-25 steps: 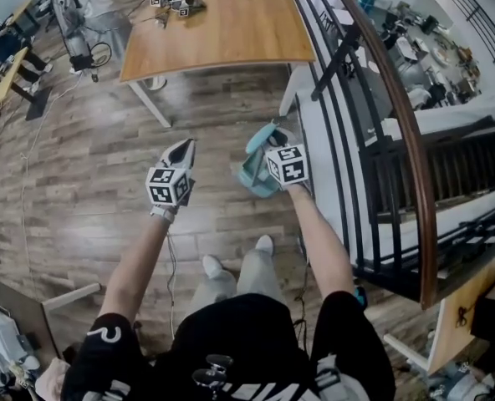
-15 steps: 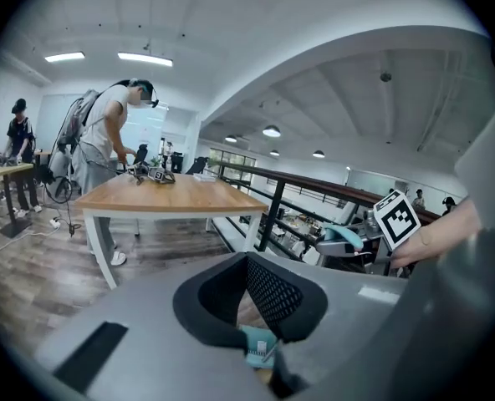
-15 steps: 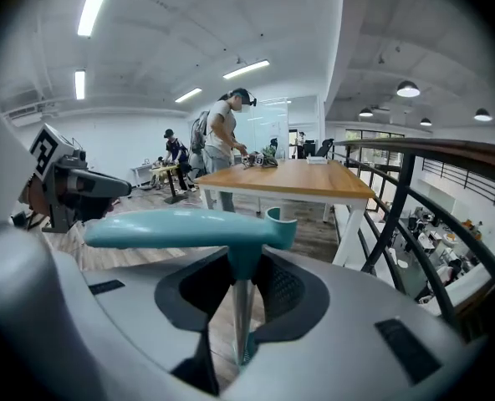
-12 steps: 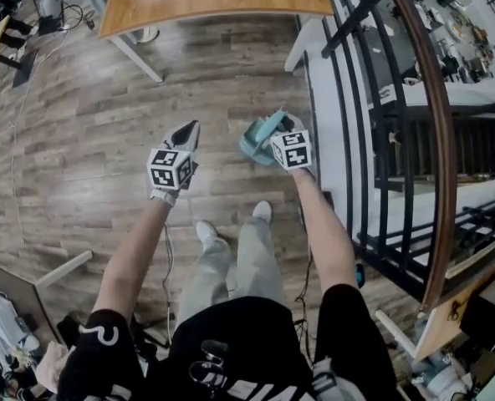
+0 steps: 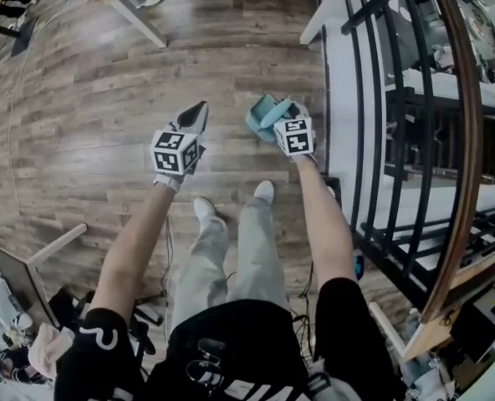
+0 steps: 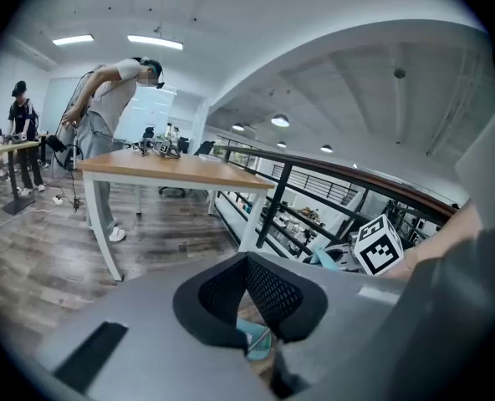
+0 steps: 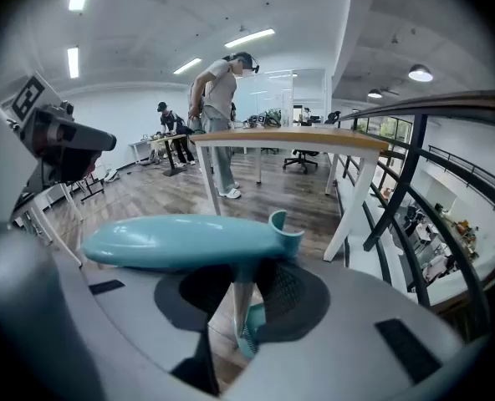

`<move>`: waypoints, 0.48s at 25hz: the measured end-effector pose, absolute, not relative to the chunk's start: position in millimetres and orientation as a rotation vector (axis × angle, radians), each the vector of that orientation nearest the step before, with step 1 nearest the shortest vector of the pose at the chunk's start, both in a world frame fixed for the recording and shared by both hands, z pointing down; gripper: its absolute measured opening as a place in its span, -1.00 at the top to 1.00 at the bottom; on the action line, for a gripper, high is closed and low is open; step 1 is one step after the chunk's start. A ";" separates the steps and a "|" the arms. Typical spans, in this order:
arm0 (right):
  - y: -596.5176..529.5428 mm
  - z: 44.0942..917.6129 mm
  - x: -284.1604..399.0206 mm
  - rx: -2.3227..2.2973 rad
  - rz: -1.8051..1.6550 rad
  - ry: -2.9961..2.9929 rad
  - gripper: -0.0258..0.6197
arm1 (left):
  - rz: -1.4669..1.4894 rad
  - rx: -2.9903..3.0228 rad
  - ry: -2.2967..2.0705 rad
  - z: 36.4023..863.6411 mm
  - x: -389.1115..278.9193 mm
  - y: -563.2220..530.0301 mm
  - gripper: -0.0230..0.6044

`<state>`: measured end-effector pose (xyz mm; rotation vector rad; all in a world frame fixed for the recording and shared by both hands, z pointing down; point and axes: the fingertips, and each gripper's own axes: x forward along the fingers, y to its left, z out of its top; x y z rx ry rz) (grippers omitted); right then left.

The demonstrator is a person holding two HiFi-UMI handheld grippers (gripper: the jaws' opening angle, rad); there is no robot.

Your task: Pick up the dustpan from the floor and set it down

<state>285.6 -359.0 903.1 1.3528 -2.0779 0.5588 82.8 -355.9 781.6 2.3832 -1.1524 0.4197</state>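
Of two grippers, the right gripper point(image 7: 246, 306) clamped the single teal dustpan point(image 7: 172, 241); the left gripper point(image 5: 200, 110) had its fingers together, empty.

right gripper point(image 7: 241, 312): jaws clamped on a thin teal web of the dustpan point(image 7: 181, 239), at 6 o'clock. Rounded teal body lies crosswise above the jaws, from 9 o'clock to centre, with its hooked end just right of centre. Wooden table point(image 7: 291, 139) at 12 o'clock, 1 person point(image 7: 221, 90) bent over it. second person point(image 7: 165, 124) at 11 o'clock. Dark railing point(image 7: 456, 100) at 3 o'clock. Plank floor point(image 7: 155, 192) behind.
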 end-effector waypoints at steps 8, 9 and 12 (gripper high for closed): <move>-330.4 933.8 268.6 1.306 0.583 -2.092 0.66 | 0.440 2.347 -1.146 811.6 79.2 -335.0 0.93; -326.8 936.2 264.6 1.292 0.585 -2.096 0.66 | 0.443 2.342 -1.147 814.7 78.5 -333.2 0.93; -313.7 943.3 252.6 1.245 0.590 -2.103 0.64 | 0.448 2.334 -1.146 819.1 75.3 -326.7 0.93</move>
